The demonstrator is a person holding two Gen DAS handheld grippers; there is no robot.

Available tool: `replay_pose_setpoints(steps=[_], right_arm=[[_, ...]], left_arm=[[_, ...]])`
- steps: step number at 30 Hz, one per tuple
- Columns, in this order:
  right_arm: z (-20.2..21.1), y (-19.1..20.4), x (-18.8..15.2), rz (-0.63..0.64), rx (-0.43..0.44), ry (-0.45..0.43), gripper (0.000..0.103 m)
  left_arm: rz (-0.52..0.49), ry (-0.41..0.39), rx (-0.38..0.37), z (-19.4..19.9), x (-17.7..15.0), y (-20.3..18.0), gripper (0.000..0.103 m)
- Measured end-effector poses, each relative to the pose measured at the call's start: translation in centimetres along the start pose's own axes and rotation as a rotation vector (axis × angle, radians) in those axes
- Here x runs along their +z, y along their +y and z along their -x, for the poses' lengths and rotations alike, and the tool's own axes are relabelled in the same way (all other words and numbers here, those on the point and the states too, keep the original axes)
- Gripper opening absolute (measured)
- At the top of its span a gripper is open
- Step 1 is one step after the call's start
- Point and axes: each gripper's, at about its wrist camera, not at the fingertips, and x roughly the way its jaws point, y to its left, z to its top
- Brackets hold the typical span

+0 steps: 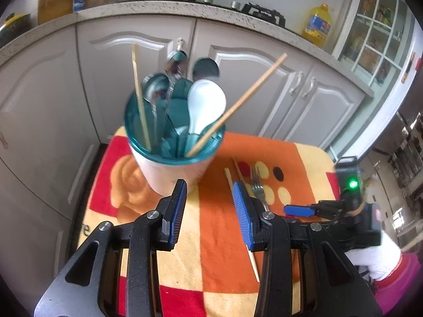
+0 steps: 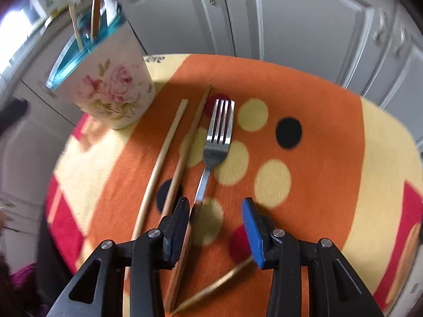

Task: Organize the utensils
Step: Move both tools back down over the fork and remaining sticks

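Utensils are split between a holder and the cloth. A white flowered utensil holder (image 1: 169,169) with a teal rim is seen at about eleven o'clock from the left gripper (image 1: 210,208), standing on an orange, yellow and red patterned cloth (image 1: 219,237). In it are held two wooden chopsticks (image 1: 238,105), a white spoon (image 1: 205,105), metal spoons (image 1: 156,87) and teal-handled pieces, somewhat blurred.

The left gripper's jaws are spread apart with nothing between the pads; the holder lies just beyond its left finger.

In the right wrist view a metal fork (image 2: 215,142) is laid flat on the cloth, tines toward twelve o'clock, with two loose chopsticks (image 2: 161,163) alongside it at about nine o'clock and a third chopstick (image 2: 216,282) lying crosswise near six o'clock. The right gripper (image 2: 219,227) is held low over the fork's handle, jaws parted, with the handle end passing close to the inner face of the left finger; whether it is touched cannot be told, as that end is hidden. No utensil is clamped.

Grey cabinet doors (image 1: 264,87) are seen behind the cloth.
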Motion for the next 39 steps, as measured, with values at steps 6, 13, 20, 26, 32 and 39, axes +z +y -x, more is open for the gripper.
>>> replay_pose_setpoints(steps=[6,13,20,26,32,39], right_arm=[[3.5,-2.5,-1.7,-0.03,-0.04,-0.03,0.04],[3.7,-1.8,-3.8,-0.048,0.031,0.022,0.039],[2.0,-0.6,-4.3,0.022,0.01,0.028,0.017],[2.7,-4.3,-2.5,0.079,-0.142,0.051,0.007],[4.8,-7.0,-2.2,-0.111,0.023,-0.016,0.012],[2.2,-2.6,-3.5,-0.086,0.088,0.041,0.028]], left_arm=[[-0.036,0.038,-0.026,-1.1,-0.8,-1.8,0.036],[-0.022,0.087,-0.045,-2.4,-1.2,-2.6,0.036],[-0.048,0.092,-0.038,-2.4,-1.3,-2.8,0.036],[-0.037,0.132,-0.076,-3.2,-1.7,-3.3,0.036],[-0.029,0.187,-0.121,-4.8,-2.0,-4.8,0.036],[-0.046,0.231,-0.119,-5.9,-2.4,-5.5,0.036]])
